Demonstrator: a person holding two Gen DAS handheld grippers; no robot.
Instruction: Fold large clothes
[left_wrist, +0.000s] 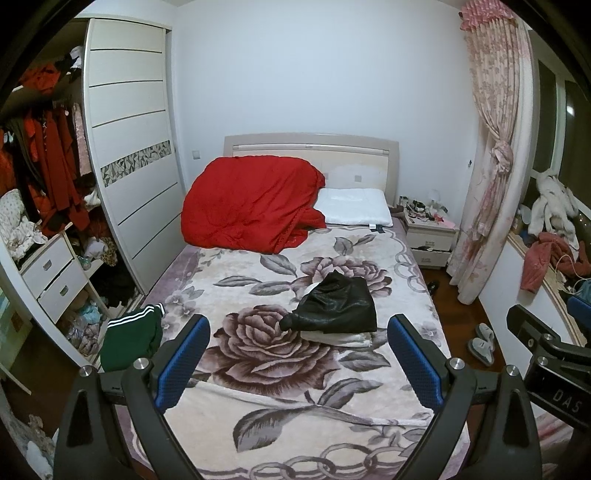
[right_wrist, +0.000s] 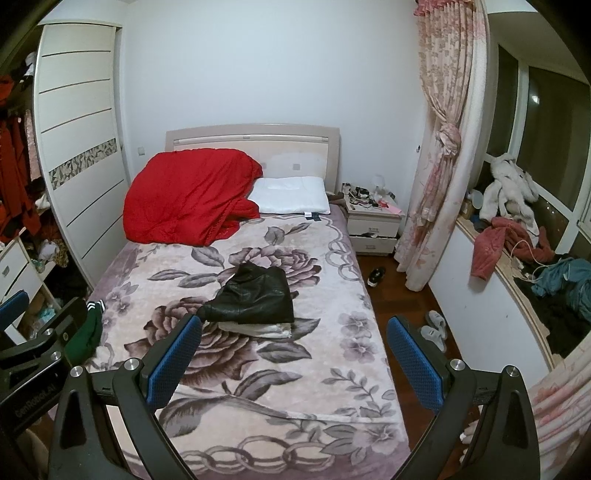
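A folded black leather garment (left_wrist: 338, 306) lies on a folded cream one (left_wrist: 334, 338) in the middle of the floral bed cover (left_wrist: 258, 376); the stack also shows in the right wrist view (right_wrist: 255, 295). A green garment with white stripes (left_wrist: 131, 334) hangs at the bed's left edge, and shows in the right wrist view (right_wrist: 88, 330). My left gripper (left_wrist: 298, 356) is open and empty, above the bed's near end. My right gripper (right_wrist: 293, 354) is open and empty, to the right of it.
A red quilt (left_wrist: 251, 203) and a white pillow (left_wrist: 354, 206) lie at the headboard. An open wardrobe (left_wrist: 48, 177) is left, a nightstand (left_wrist: 430, 236) and curtain (left_wrist: 491, 158) right. Slippers (left_wrist: 482, 343) lie on the floor. Clothes pile on the window ledge (right_wrist: 517, 240).
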